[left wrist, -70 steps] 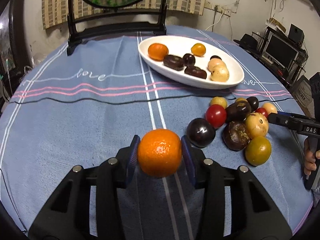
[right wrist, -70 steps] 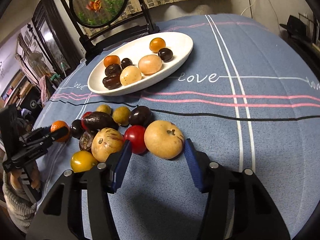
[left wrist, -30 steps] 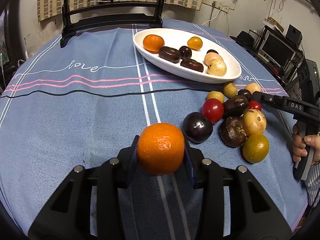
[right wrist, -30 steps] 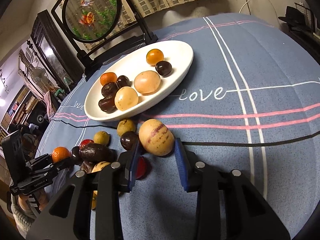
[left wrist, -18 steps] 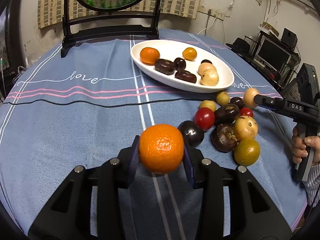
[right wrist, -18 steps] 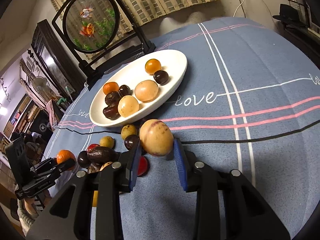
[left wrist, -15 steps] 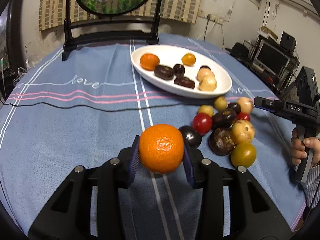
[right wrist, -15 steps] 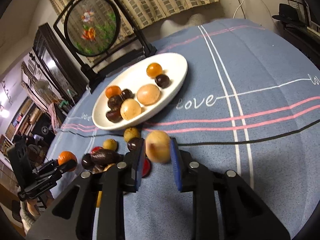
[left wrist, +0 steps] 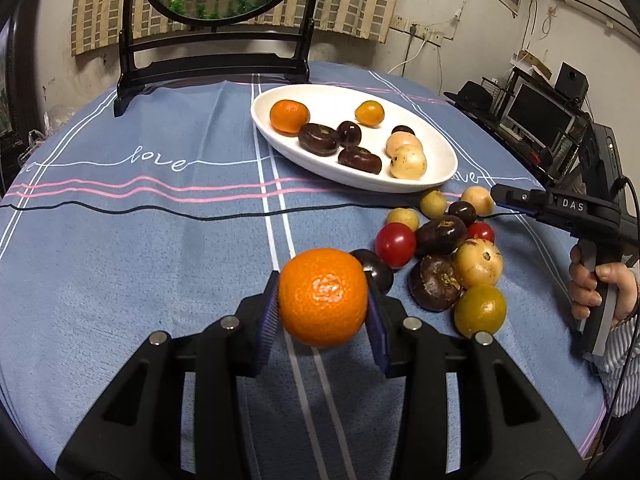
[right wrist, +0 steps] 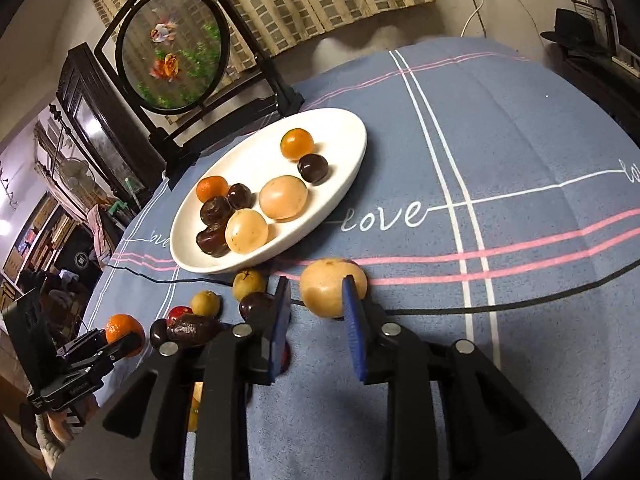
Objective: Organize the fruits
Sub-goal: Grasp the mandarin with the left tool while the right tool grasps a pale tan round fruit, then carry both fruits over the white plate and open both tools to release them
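My left gripper (left wrist: 323, 308) is shut on an orange (left wrist: 323, 298) and holds it above the blue tablecloth, left of a pile of loose fruits (left wrist: 440, 252). A white oval plate (left wrist: 440, 160) with several fruits stands beyond. In the right wrist view my right gripper (right wrist: 316, 312) is open; a tan round fruit (right wrist: 326, 290) lies on the cloth ahead of the fingertips, partly behind the right pad, not gripped. The plate (right wrist: 352, 160) is beyond it. The left gripper with the orange (right wrist: 122, 330) shows at the lower left.
A black-framed round goldfish screen (left wrist: 216, 4) stands at the table's far edge, also in the right wrist view (right wrist: 176, 48). Loose small fruits (right wrist: 224, 304) lie between plate and grippers. Shelves and electronics (left wrist: 536, 112) stand beyond the right edge.
My right gripper carried the tan fruit toward the plate, then opened; the fruit now lies on the cloth in front of the pads. My left gripper stays shut on the orange, raised slightly.
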A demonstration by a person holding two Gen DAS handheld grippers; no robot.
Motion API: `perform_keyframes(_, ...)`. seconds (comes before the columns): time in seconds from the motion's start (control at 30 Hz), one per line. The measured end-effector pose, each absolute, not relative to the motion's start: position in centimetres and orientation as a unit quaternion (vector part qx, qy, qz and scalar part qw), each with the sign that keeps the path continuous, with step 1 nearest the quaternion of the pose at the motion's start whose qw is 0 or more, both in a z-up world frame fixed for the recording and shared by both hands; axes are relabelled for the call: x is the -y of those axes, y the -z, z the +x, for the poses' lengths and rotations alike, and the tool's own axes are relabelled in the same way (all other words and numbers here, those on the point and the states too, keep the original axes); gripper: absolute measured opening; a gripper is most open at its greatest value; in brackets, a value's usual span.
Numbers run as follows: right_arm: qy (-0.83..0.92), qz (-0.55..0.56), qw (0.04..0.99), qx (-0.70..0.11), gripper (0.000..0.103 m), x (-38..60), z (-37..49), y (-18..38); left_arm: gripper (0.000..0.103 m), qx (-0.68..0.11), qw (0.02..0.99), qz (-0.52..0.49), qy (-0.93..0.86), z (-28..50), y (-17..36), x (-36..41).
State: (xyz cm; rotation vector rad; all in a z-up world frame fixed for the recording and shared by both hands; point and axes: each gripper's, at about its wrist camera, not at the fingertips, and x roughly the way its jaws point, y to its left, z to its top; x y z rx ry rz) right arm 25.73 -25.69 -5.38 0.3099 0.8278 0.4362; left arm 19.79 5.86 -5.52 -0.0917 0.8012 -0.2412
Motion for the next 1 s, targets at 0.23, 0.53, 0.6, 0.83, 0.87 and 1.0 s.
perform_keyframes(0.23,-0.182,0.097,0.891,-0.405,0.032,25.0,26.6,5.5,0.04,-0.395,0.91,-0.044,0.118,19.9,5.8,-5.9)
perform_keyframes(0.53,-0.181,0.045,0.888,-0.421,0.049,22.7,26.4,6.7,0.04,-0.401,0.907,-0.042,0.121,20.1,6.0,-5.7)
perform_keyframes(0.6,-0.177,0.047,0.888,-0.421,0.041,22.9,26.6,6.8,0.04,-0.403,0.906,-0.042,0.122,20.2,6.1,-5.7)
perform_keyframes(0.83,-0.181,0.082,0.893,-0.405,0.041,24.4,25.6,5.9,0.04,-0.39,0.911,-0.046,0.124,19.9,5.4,-5.7)
perform_keyframes(0.87,-0.181,0.091,0.895,-0.397,0.041,24.8,25.4,5.4,0.04,-0.387,0.912,-0.052,0.125,20.1,4.9,-5.8)
perform_keyframes(1.0,-0.185,0.127,0.908,-0.352,0.041,26.4,24.4,2.8,0.04,-0.368,0.92,-0.052,0.127,22.6,1.9,-5.5)
